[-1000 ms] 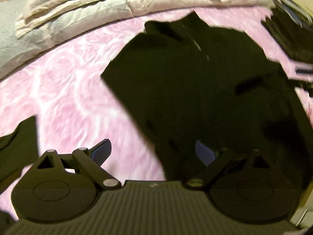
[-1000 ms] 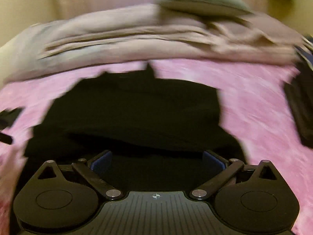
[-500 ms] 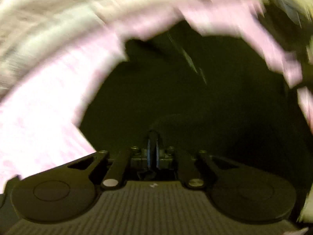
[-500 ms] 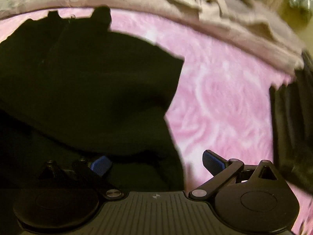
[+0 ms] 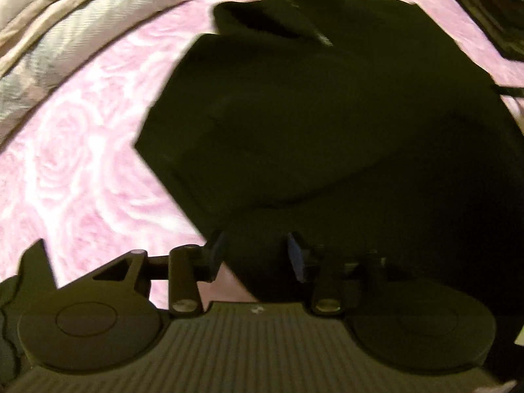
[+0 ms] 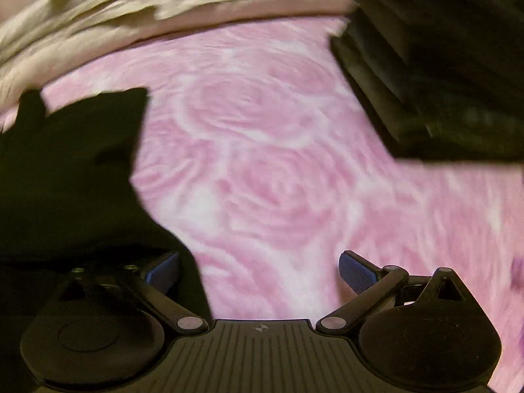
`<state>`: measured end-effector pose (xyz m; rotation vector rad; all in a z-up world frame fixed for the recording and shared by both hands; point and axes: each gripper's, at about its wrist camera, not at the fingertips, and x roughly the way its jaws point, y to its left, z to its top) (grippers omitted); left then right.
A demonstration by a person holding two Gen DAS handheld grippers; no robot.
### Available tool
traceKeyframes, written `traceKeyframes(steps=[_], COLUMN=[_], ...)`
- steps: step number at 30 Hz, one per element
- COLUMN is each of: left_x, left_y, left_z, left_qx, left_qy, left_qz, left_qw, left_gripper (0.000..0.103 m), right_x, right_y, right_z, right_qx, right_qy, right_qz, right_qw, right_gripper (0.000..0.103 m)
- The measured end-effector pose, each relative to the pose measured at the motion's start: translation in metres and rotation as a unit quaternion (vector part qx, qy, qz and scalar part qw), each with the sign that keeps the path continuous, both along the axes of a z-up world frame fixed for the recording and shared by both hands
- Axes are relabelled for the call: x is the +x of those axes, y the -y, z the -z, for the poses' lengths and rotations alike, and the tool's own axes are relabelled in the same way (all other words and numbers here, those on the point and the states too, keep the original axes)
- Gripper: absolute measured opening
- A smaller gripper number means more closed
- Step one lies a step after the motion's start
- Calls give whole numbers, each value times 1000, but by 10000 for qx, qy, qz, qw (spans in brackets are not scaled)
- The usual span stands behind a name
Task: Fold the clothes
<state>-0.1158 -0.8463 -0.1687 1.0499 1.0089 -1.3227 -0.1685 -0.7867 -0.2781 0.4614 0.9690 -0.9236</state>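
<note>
A black garment [image 5: 327, 114] lies partly folded on a pink rose-patterned bedspread [image 5: 82, 163], collar at the far end and one layer turned over the body. My left gripper [image 5: 255, 253] hovers at the garment's near left edge, its fingers apart and dark cloth lying under the gap. In the right wrist view only the garment's right side [image 6: 65, 163] shows at the left. My right gripper [image 6: 258, 268] is wide open, its left fingertip over the cloth's edge and its right one over bare bedspread [image 6: 278, 163].
Crumpled beige blankets [image 5: 65, 16] are heaped along the bed's far side [image 6: 131, 16]. A stack of dark folded clothes [image 6: 425, 82] sits at the far right, also visible as a dark stack [image 5: 484, 9] in the left wrist view's top right corner.
The left gripper, open a second ago and shut half a second ago, now has its fingers apart again. The right gripper has swung right, off the garment and over the bedspread.
</note>
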Motion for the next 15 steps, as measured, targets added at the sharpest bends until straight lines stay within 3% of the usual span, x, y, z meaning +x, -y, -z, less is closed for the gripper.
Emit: traceKeyframes(steps=[2, 5, 11, 15], left_x=[-13, -31, -72, -103], left_y=[-8, -25, -74, -125], left_z=[0, -1, -3, -5], left_qx=[-12, -92, -144, -224], left_qy=[-37, -16, 123, 351], left_qz=[93, 148, 123, 587], left_qw=[9999, 9998, 9997, 9974], left_gripper=[43, 52, 57, 62], right_x=[-6, -11, -12, -18], right_y=[0, -17, -64, -95], right_z=[-8, -31, -41, -41], right_qx=[-101, -269, 132, 513], right_qy=[-36, 420, 652, 687], right_qz=[163, -243, -1012, -1408], right_qw=[9998, 9985, 9926, 9863], right_gripper=[101, 101, 101, 102])
